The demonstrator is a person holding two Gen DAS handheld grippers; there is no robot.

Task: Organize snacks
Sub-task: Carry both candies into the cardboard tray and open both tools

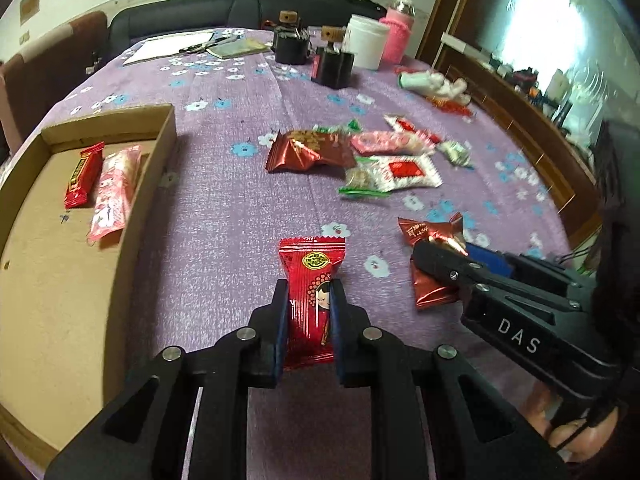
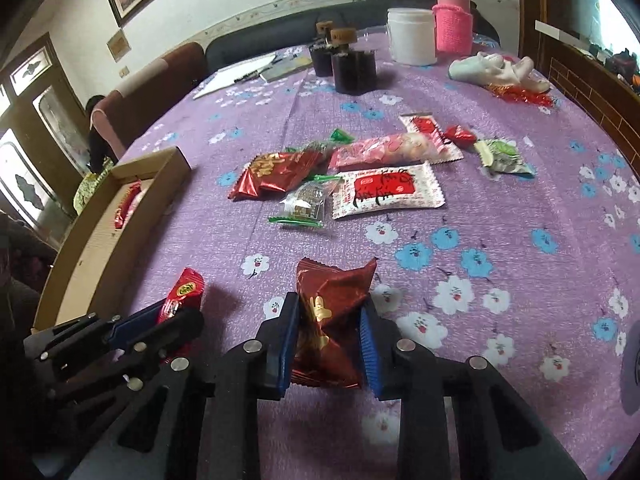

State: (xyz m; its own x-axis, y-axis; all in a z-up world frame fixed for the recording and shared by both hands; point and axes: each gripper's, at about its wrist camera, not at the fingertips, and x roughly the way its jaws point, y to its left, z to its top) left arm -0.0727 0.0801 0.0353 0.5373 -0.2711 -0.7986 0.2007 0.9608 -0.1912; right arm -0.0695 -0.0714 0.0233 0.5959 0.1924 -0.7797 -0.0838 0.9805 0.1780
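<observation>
Between the blue-padded black fingers [image 1: 280, 320] of one gripper sits a bright red packet [image 1: 312, 300] with a yellow-green emblem; between the other's blue pads [image 2: 368, 344], a dark red foil packet [image 2: 332, 320] with gold print. Beneath both: purple tablecloth [image 2: 500, 220], blue and white flowers.

wrappers [image 2: 332, 312]: glossy foil | tablecloth [image 2: 500, 220]: matt cloth (floral print) | box [image 1: 48, 280]: rough cardboard

Bare cloth [image 1: 224, 216] between box wall [image 1: 154, 160] and snack heap [image 1: 360, 156] — passable.
</observation>
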